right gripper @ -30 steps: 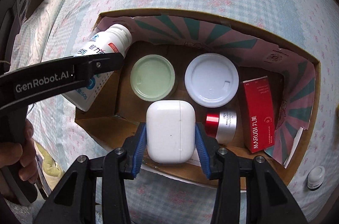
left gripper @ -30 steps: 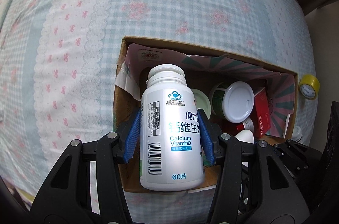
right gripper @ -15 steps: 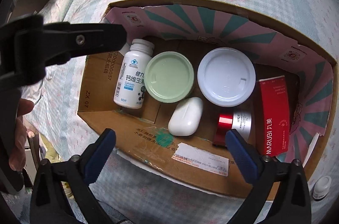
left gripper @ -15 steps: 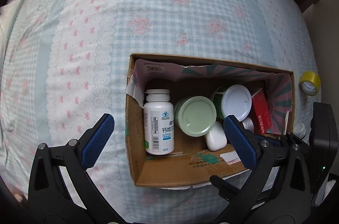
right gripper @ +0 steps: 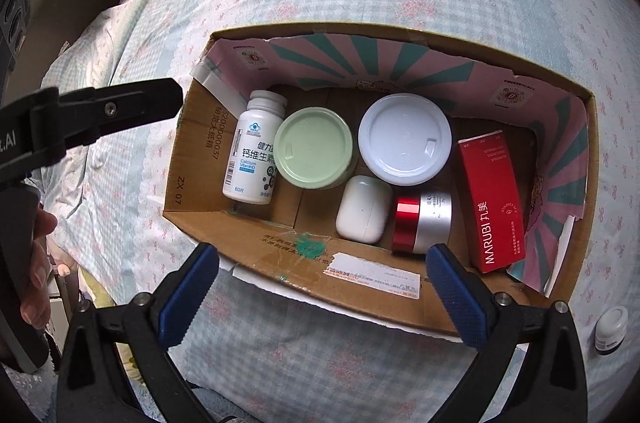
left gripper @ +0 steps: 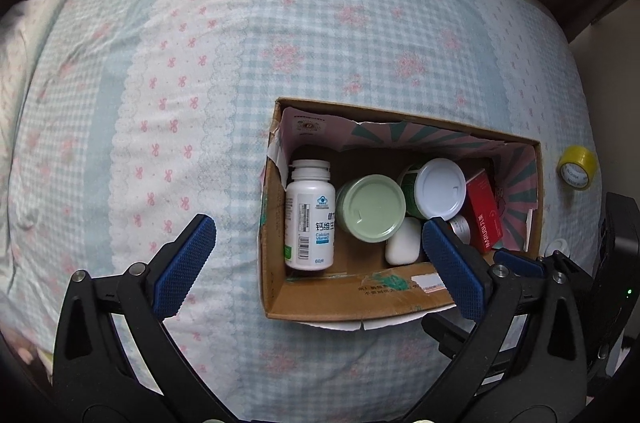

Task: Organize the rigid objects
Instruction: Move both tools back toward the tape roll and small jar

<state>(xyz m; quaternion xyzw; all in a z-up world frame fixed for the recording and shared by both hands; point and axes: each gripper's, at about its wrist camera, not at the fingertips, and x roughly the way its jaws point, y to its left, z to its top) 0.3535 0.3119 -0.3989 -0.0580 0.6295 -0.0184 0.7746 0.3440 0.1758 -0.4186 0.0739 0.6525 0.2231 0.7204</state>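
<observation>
A cardboard box sits on the bed. Inside lie a white calcium bottle, a green-lidded jar, a white-lidded jar, a white earbud case, a red and silver jar and a red box. My left gripper is open and empty above the box's near left corner. My right gripper is open and empty over the box's near wall.
The bed is covered with a checked floral sheet. A yellow tape roll lies right of the box. A small white jar lies by the box's near right corner. The left gripper's finger reaches in from the left.
Both grippers opened: the left let go of the calcium bottle, the right of the earbud case. Both items now lie in the box. Both grippers pulled back and up.
</observation>
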